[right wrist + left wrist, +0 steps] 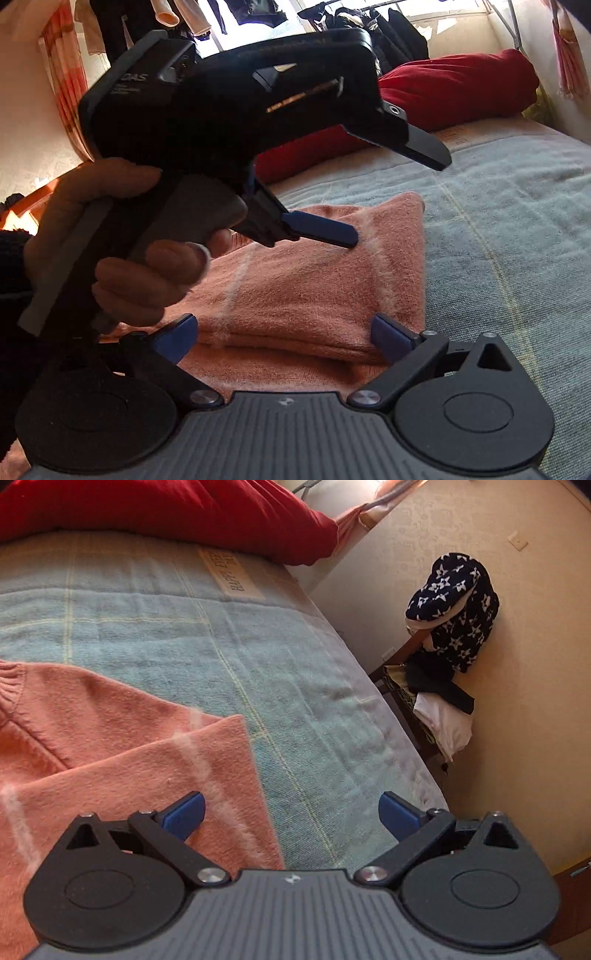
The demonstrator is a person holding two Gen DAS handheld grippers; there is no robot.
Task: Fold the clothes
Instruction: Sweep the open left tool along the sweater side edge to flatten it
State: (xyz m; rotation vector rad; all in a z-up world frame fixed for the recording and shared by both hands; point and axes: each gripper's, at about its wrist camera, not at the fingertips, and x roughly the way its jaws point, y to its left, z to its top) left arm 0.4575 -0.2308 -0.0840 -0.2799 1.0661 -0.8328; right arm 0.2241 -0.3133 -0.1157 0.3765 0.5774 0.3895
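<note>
- Pink sweater [314, 280] lies on the bed [184, 635], already doubled over: a folded layer sits on a lower one, edge visible near the right hand-held gripper [284, 332].
- In the left wrist view a sleeve or side panel [147, 760] lies flat across the body, collar at far left. Judgement: mid-fold, at least one more fold plus squaring up left.
- Left hand-held gripper [291, 814]: jaws spread, holding nothing, hovering over the sweater's right edge.
- Right hand-held gripper: jaws spread, straddling the folded edge, not clamped.
- Left hand [122, 258] and its tool block much of the right view.
- Red pillow [166, 513] at far end, well apart.
- Off-bed: chair piled with clothes [450, 627], not in the way.
</note>
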